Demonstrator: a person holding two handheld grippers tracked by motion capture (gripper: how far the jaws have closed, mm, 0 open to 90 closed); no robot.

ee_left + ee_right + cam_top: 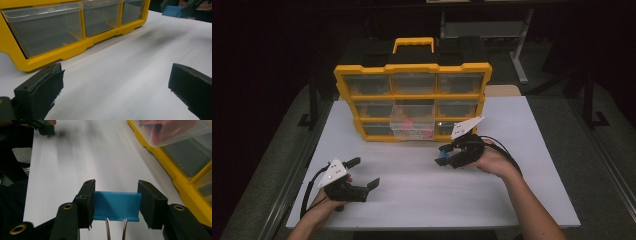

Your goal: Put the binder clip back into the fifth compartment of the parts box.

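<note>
Workshop, yellow parts organizer (412, 85), white worktable (432, 195)

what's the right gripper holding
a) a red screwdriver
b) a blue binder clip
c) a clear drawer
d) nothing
b: in the right gripper view the right gripper has both jaws pressed on the ends of a blue binder clip, its wire handles pointing back toward the camera.

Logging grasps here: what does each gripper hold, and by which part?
Right gripper clamps a blue binder clip by its two ends; left gripper holds nothing.
</note>
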